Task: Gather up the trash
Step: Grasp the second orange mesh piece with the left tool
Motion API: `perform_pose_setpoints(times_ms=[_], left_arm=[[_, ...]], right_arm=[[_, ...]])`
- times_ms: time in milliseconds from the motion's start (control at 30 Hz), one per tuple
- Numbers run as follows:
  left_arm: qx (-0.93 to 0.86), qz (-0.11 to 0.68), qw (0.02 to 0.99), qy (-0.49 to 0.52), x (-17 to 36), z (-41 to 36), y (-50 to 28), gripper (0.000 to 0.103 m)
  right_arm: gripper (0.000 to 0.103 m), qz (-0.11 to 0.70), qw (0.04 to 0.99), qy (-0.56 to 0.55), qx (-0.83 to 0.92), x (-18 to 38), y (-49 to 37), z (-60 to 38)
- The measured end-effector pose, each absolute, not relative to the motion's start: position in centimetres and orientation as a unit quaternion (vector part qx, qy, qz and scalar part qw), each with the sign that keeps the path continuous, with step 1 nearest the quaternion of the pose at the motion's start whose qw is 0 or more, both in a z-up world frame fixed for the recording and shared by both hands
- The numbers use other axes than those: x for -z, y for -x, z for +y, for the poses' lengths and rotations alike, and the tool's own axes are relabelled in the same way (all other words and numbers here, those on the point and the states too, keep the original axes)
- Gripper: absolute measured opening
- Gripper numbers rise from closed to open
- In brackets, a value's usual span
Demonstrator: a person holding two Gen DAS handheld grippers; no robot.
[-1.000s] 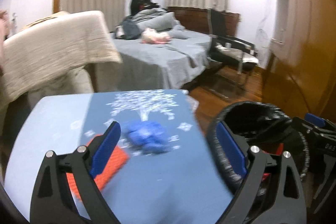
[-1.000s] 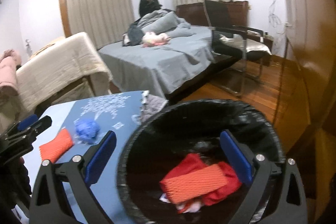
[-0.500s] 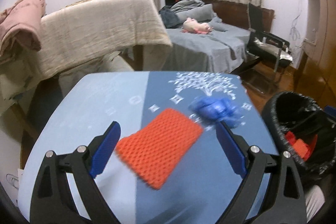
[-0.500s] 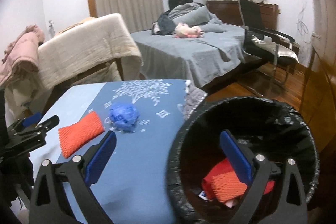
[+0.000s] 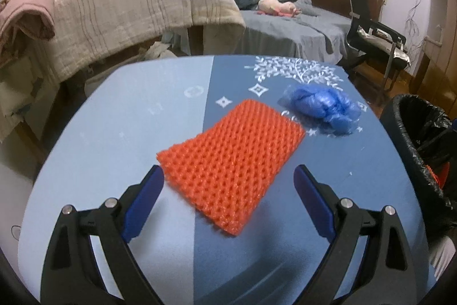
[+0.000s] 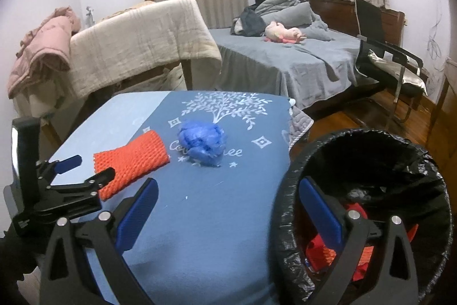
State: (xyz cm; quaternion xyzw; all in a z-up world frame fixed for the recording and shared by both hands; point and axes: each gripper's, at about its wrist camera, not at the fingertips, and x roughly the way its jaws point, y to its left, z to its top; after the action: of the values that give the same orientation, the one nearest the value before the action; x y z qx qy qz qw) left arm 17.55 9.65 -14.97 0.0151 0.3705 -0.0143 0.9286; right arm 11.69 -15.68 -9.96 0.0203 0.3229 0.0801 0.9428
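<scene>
Table [image 5: 142, 133] left half bare; orange foam net [image 5: 231, 165], blue bag [image 5: 322, 110] crowd right half.

Your left gripper [image 5: 228, 185] was spread wide, its blue-padded fingers [image 5: 142, 199] angled forward and slightly down, holding nothing. Your right gripper [image 6: 225, 205] was likewise agape and empty, level with the left one, which showed at its lower left.

- Blue cloth [image 6: 217, 207] on desk: white script, partly covered by crumpled blue bag [image 6: 203, 143]; reads "Co…" and "…ee".
- Nothing else legible.
</scene>
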Motion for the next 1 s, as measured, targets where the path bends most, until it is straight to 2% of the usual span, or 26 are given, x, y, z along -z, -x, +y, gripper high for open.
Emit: perform_pose_setpoints(times_ms=[300, 533, 633, 700, 733, 800, 867, 1000], left_arm=[[0.006, 0.399, 0.917, -0.011, 17.1, 9.6, -19.7, 0.089], [0.007, 0.429, 0.903, -0.004, 18.2, 9.6, -20.9, 0.083], [0.006, 0.427, 0.904, -0.002, 18.1, 9.6, -20.9, 0.071], [0.005, 0.424, 0.906, 0.005, 17.9, 9.9, -20.8, 0.056], [0.004, 0.423, 0.906, 0.007, 17.9, 9.9, -20.8, 0.052], [0.004, 0.42, 0.907, 0.014, 17.8, 10.1, -20.8, 0.034], [0.006, 0.419, 0.908, 0.018, 17.7, 10.2, -20.9, 0.027], [0.011, 0.413, 0.91, 0.022, 17.5, 10.2, -20.8, 0.022]], right_arm=[[0.097, 0.333, 0.939, -0.013, -0.089, 10.8, -12.6, -14.6], [0.097, 0.339, 0.936, -0.01, -0.094, 11.3, -13.7, -13.8], [0.097, 0.342, 0.935, -0.01, -0.095, 11.6, -14.0, -13.5], [0.097, 0.344, 0.934, -0.009, -0.097, 11.8, -14.2, -13.3], [0.097, 0.345, 0.934, -0.009, -0.097, 11.9, -14.3, -13.2], [0.097, 0.347, 0.933, -0.007, -0.099, 12.0, -14.5, -12.9], [0.097, 0.35, 0.932, -0.006, -0.1, 12.2, -14.7, -12.7], [0.097, 0.351, 0.931, -0.006, -0.101, 12.3, -15.2, -12.2]])
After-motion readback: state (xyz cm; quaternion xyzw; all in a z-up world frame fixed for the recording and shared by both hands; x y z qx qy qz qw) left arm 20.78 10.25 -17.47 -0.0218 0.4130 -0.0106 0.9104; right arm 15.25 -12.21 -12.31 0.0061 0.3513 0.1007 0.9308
